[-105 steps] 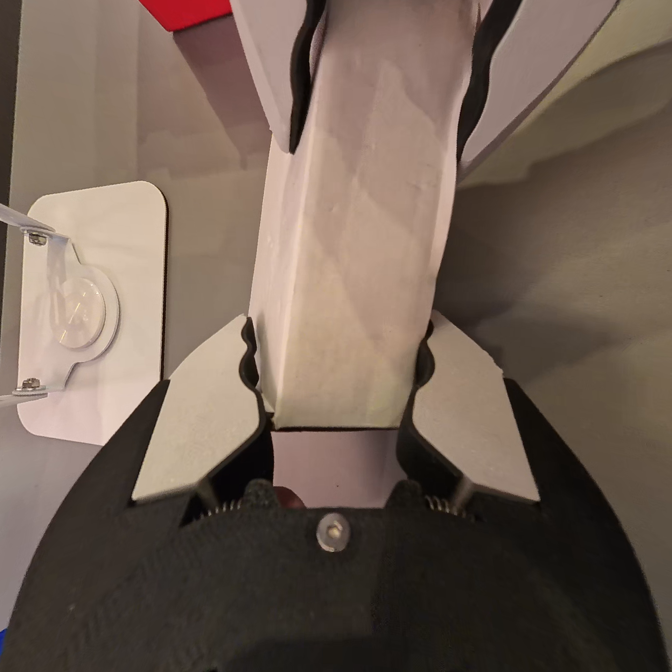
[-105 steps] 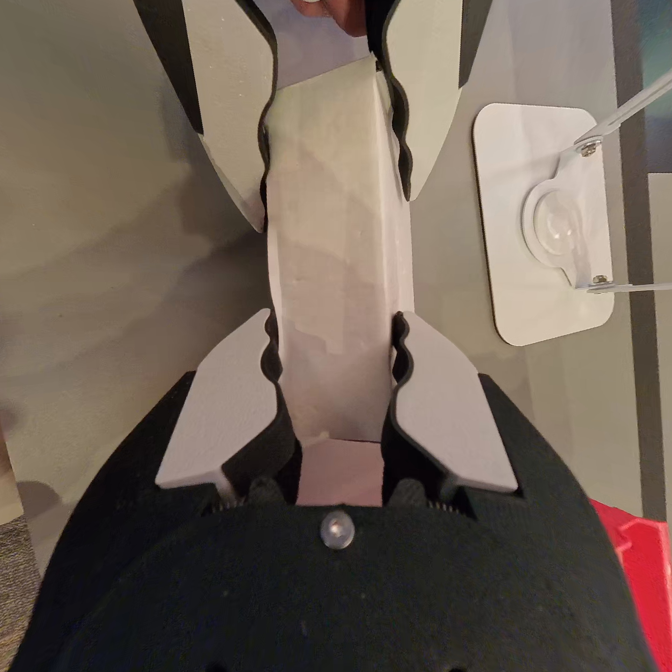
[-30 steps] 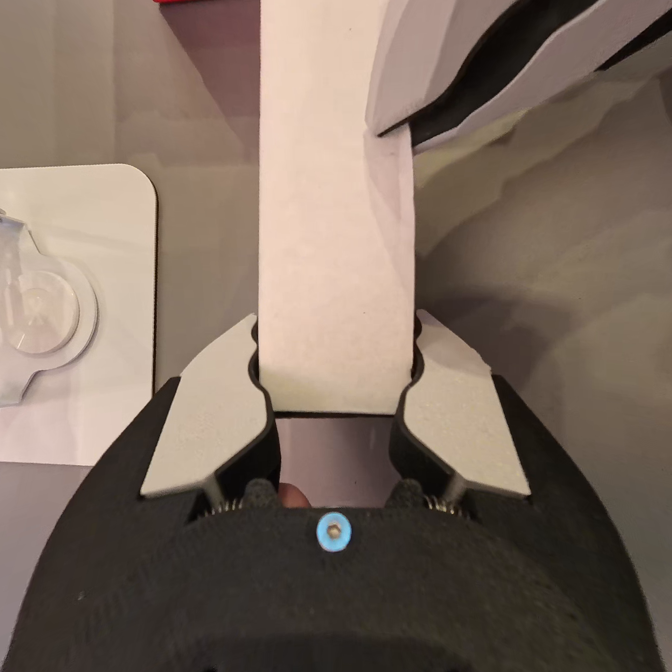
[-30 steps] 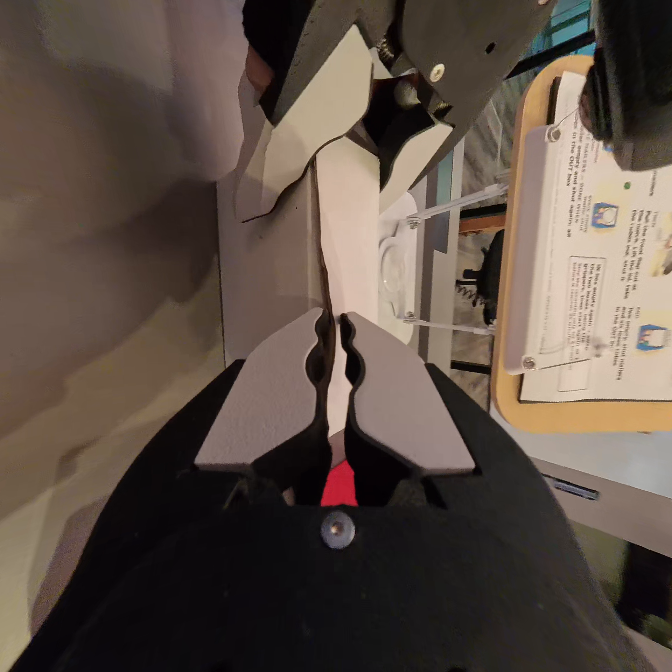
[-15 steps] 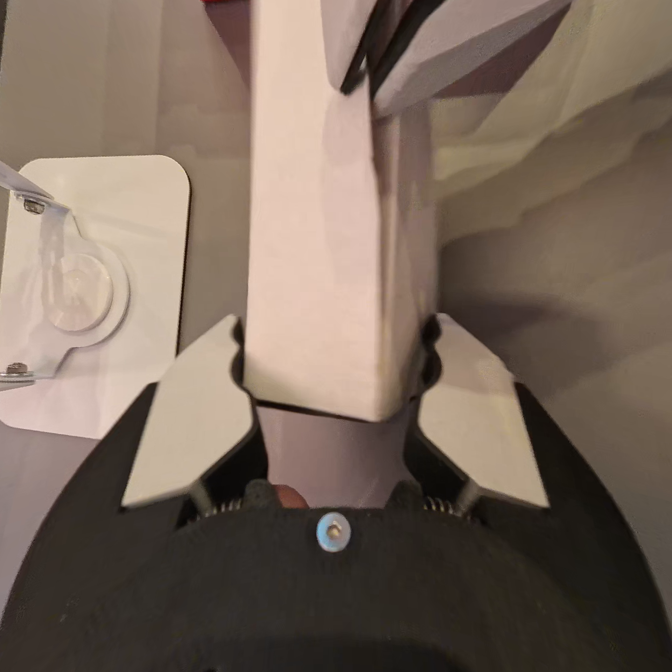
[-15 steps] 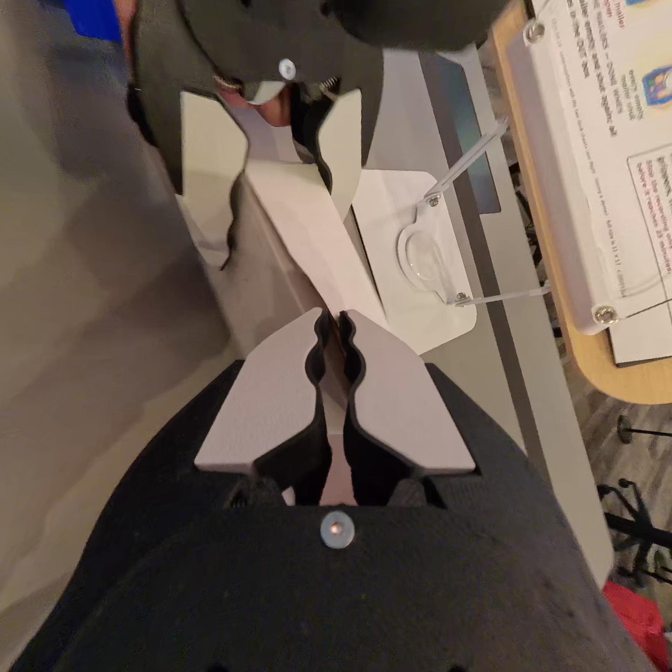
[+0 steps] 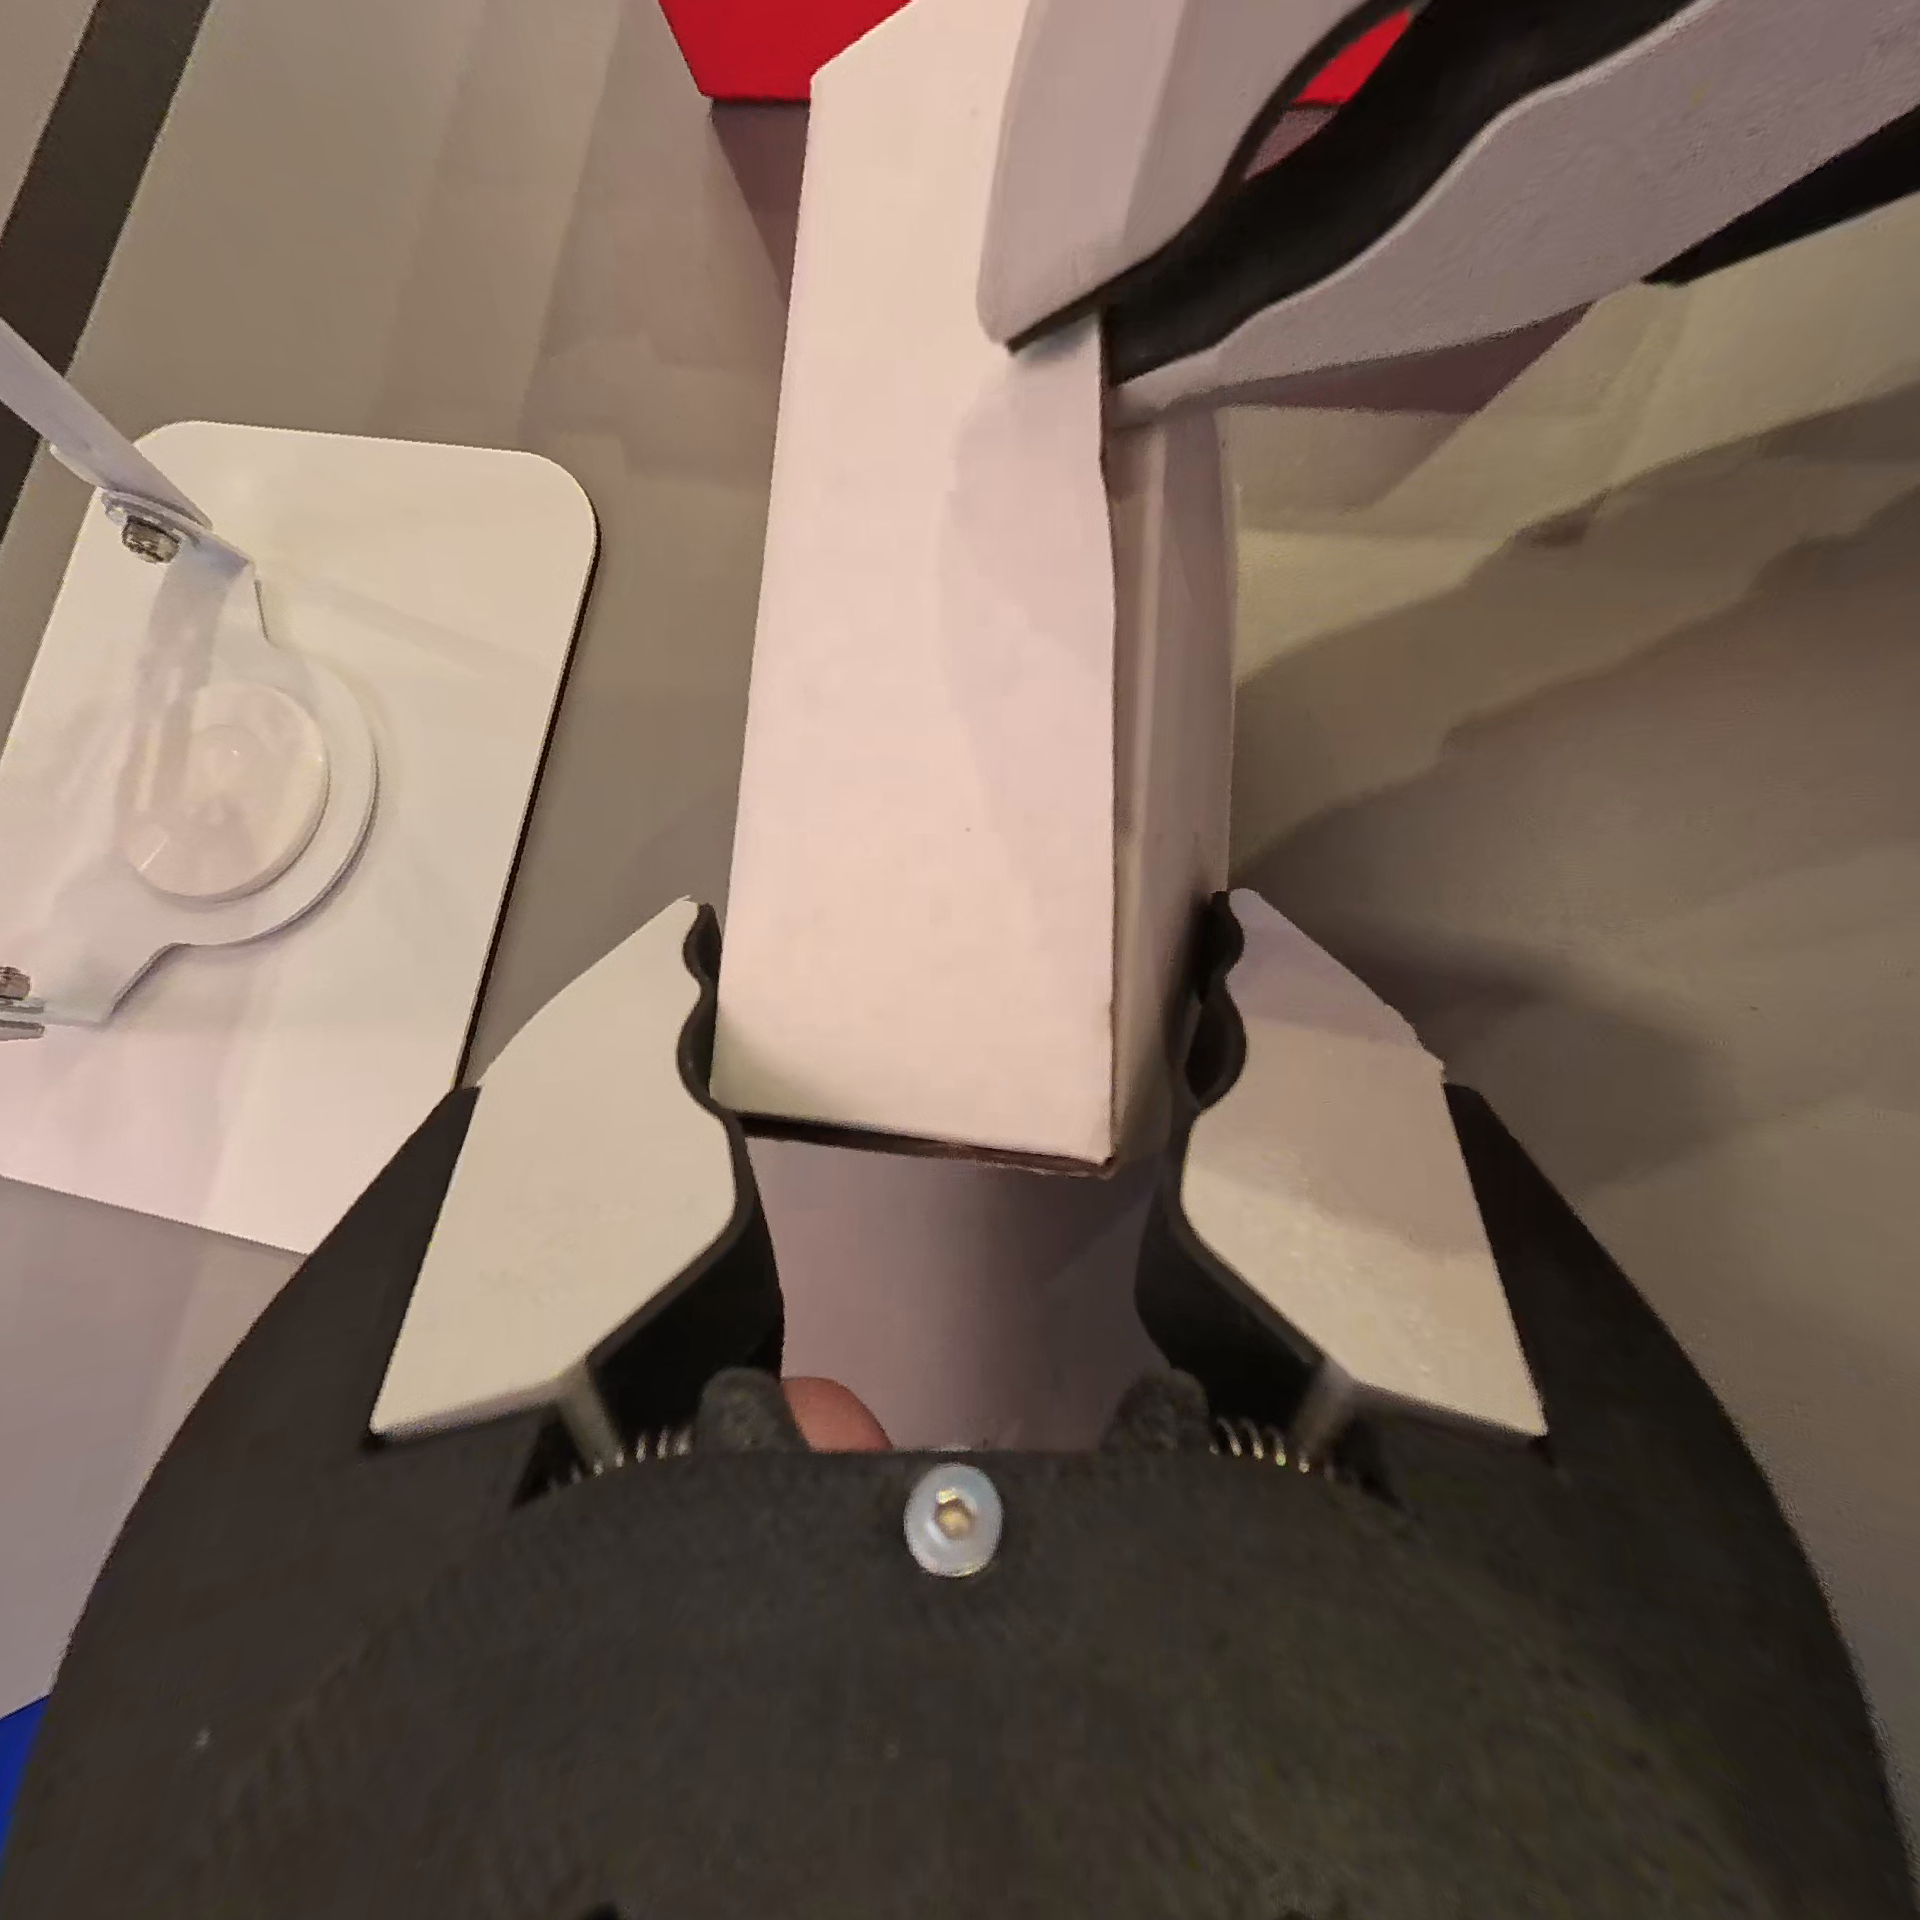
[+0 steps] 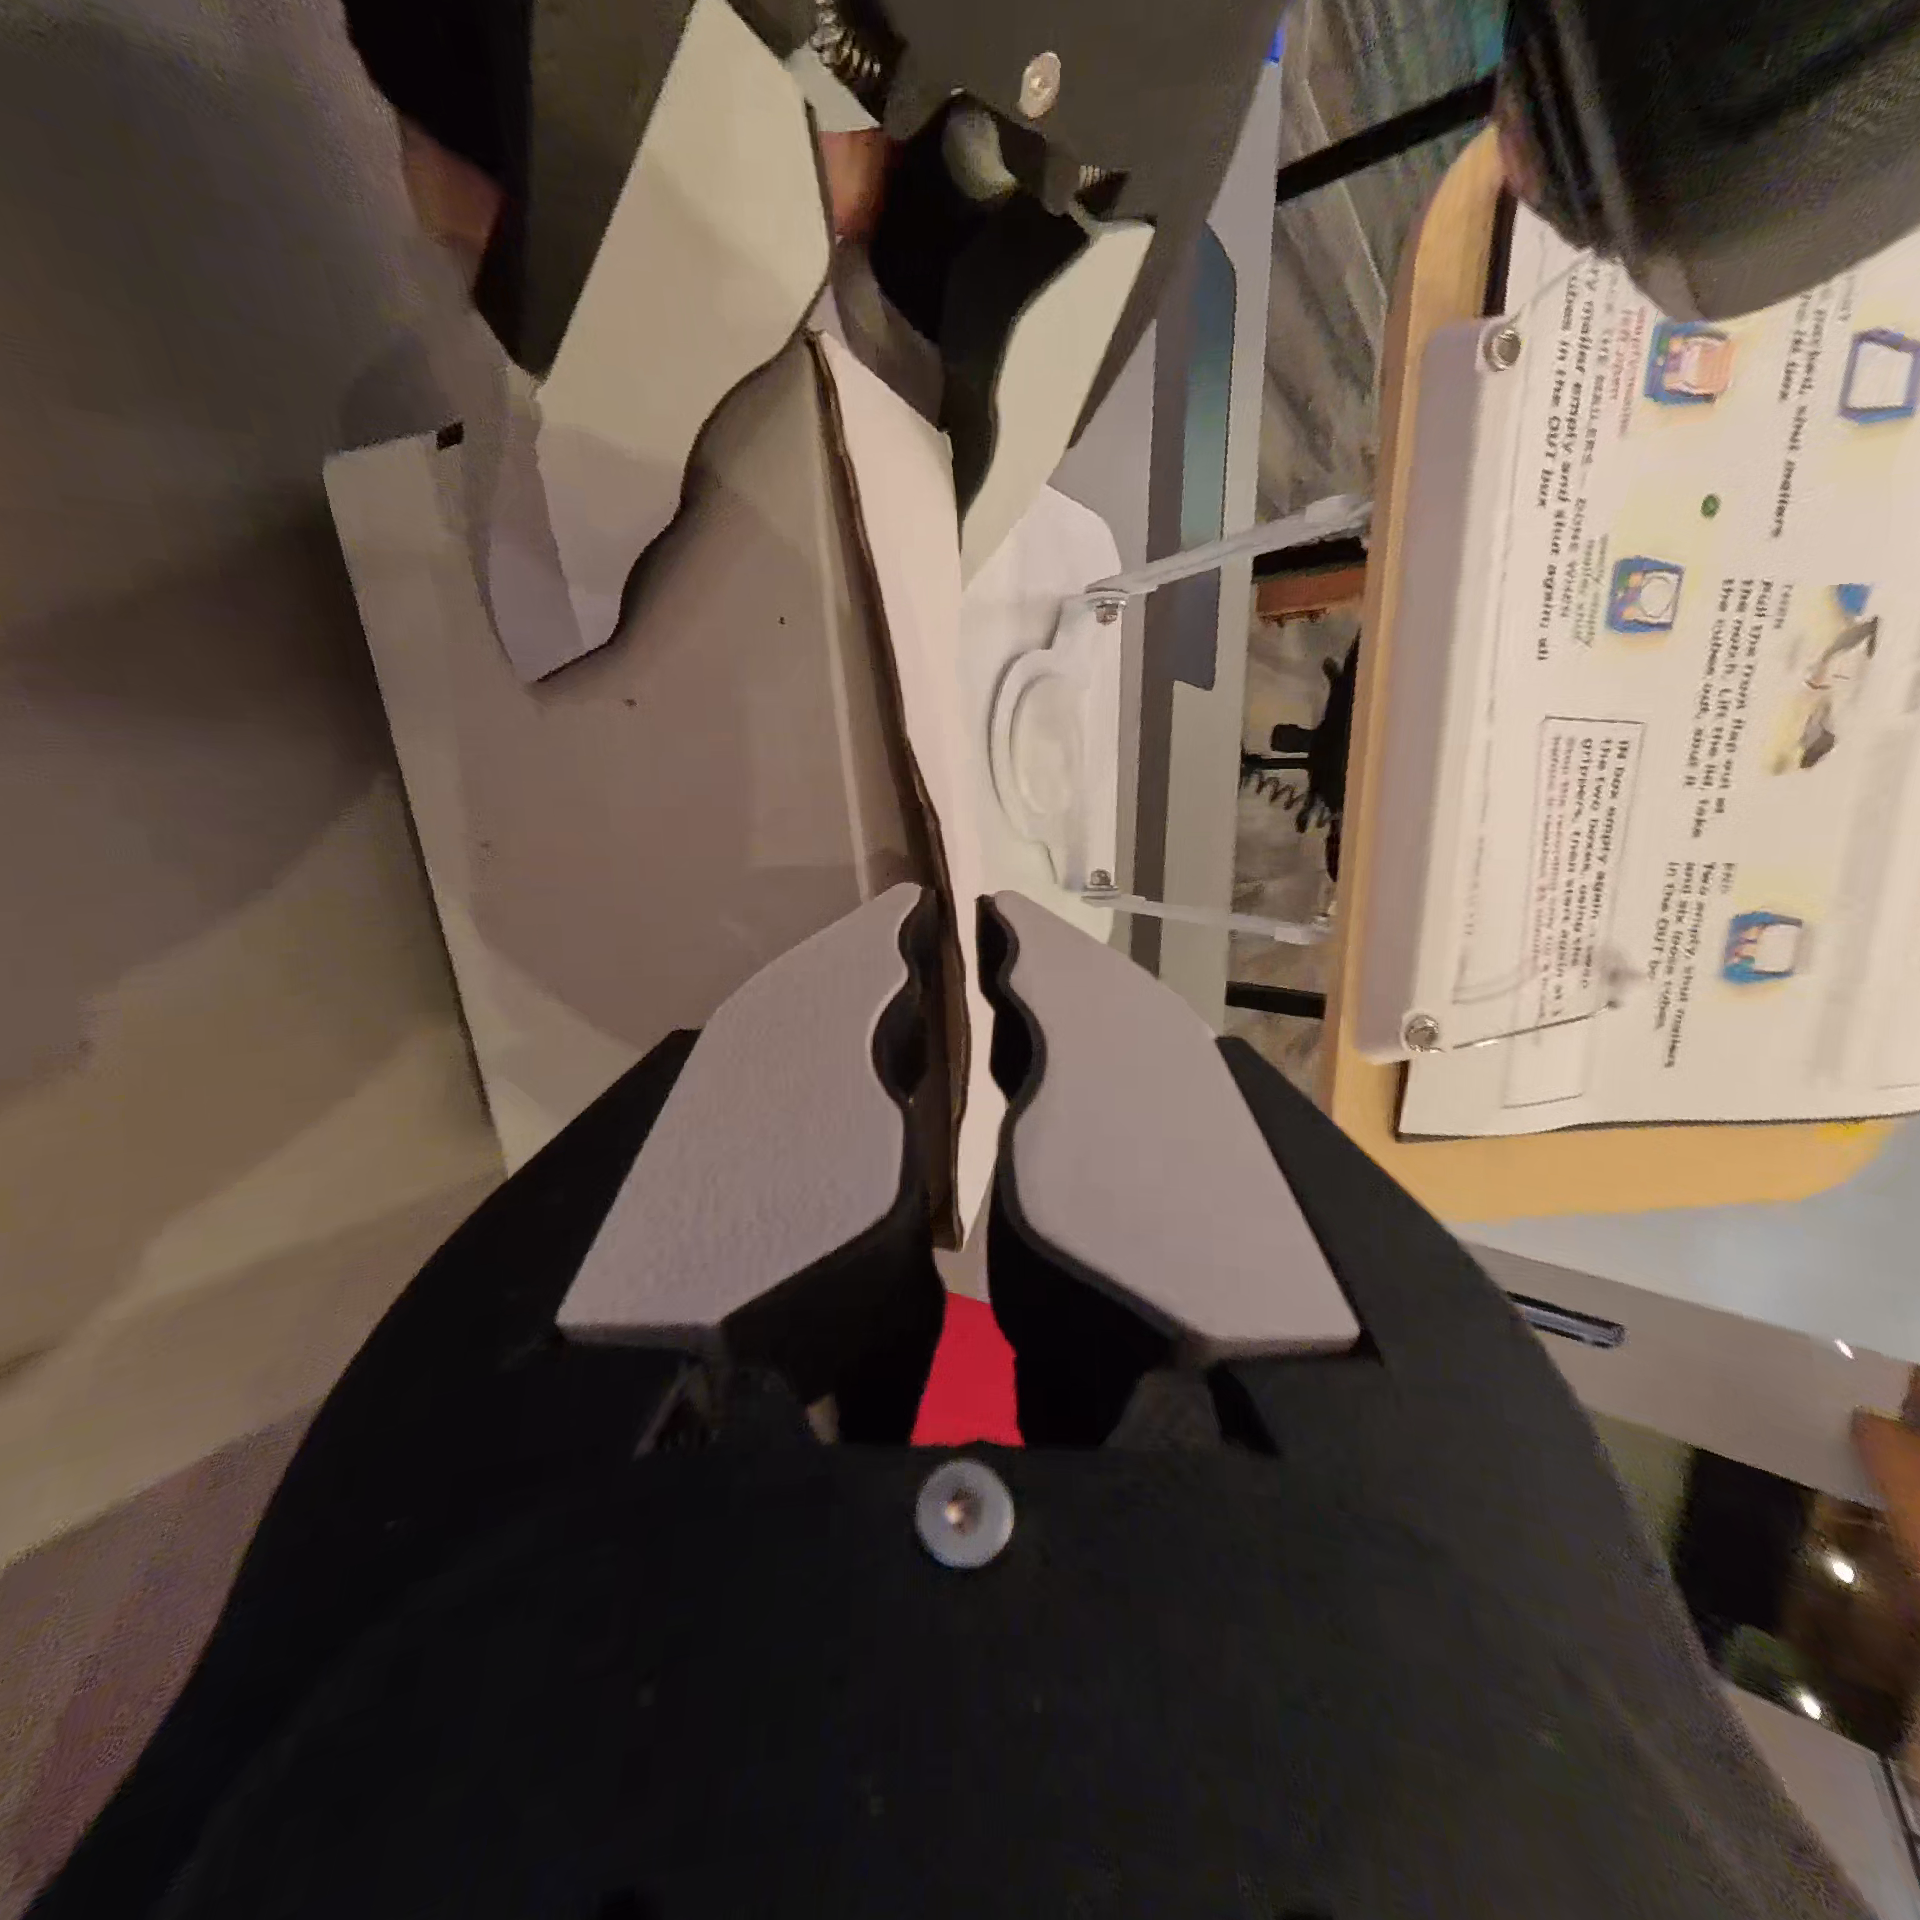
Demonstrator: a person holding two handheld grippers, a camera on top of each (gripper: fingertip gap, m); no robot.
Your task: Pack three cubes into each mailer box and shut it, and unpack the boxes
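I have a white mailer box [image 7: 935,707] held off the table between both claws, my left claw [image 7: 961,997] clamped across its near end, my right claw [image 8: 961,1029] pinching its far flap edge, so with no cubes visible I can't judge progress.

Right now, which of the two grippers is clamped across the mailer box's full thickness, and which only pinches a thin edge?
The left gripper spans the white mailer box across its thickness, fingers wide apart. The right gripper only pinches a thin cardboard edge, fingers nearly together.
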